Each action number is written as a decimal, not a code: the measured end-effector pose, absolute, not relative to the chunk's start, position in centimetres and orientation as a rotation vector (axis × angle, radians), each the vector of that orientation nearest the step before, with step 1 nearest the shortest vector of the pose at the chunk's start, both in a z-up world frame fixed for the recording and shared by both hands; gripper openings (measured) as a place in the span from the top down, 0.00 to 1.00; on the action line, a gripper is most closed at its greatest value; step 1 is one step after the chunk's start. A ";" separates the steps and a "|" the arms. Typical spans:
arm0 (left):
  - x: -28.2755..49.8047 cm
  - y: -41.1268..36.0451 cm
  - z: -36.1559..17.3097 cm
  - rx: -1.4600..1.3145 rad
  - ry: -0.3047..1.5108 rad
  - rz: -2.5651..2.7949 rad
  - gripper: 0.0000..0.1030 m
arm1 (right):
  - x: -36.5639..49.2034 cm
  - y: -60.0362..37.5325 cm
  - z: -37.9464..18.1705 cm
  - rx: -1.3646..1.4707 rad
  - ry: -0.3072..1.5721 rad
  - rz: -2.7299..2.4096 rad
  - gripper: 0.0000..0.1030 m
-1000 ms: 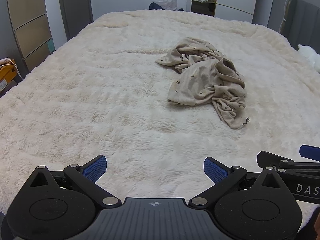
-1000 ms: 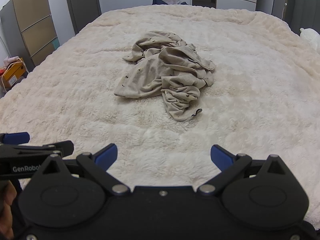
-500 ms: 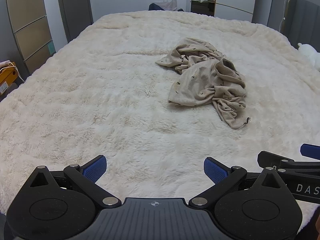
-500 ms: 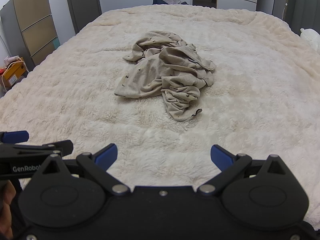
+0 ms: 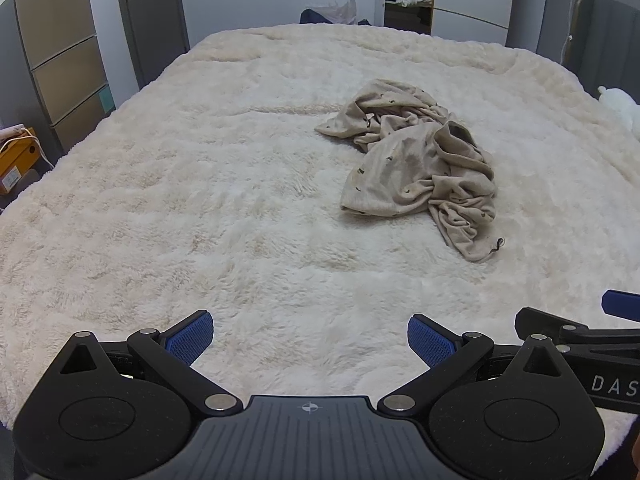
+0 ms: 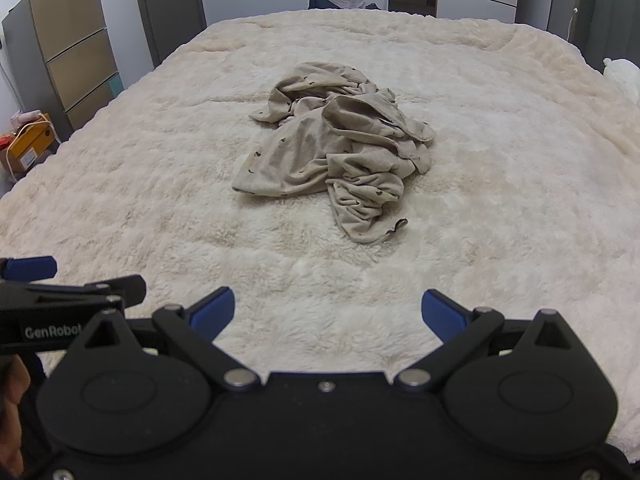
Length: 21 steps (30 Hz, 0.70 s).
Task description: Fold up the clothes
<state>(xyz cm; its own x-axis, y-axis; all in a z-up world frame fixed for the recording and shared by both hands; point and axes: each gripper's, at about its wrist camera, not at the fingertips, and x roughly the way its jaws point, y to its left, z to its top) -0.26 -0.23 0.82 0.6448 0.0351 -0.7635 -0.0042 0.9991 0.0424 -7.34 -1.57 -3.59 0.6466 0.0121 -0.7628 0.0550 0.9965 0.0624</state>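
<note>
A crumpled beige garment (image 5: 416,164) is seen lying mid-bed on a cream fluffy blanket (image 5: 200,200). The left gripper (image 5: 310,338) and right gripper (image 6: 328,314) are held wide apart-fingered, empty, near the bed's edge. A grey door (image 6: 168,4) and tan cabinet (image 5: 60,56) are seen beyond.

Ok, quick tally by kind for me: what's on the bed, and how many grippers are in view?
Beige garment, crumpled in a heap: 1
Fluffy cream blanket covering the bed: 1
Grippers, both with fingers spread and holding nothing: 2, left gripper and right gripper
Total: 4
</note>
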 end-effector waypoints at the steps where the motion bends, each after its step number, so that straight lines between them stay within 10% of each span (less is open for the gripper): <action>1: -0.3 -0.2 0.8 0.039 0.870 0.023 0.00 | -7.3 -1.6 -3.6 0.083 0.868 -0.025 0.02; 21: -0.7 -0.2 0.7 0.036 0.865 0.025 0.00 | -7.5 -1.2 -3.6 0.074 0.867 -0.026 0.02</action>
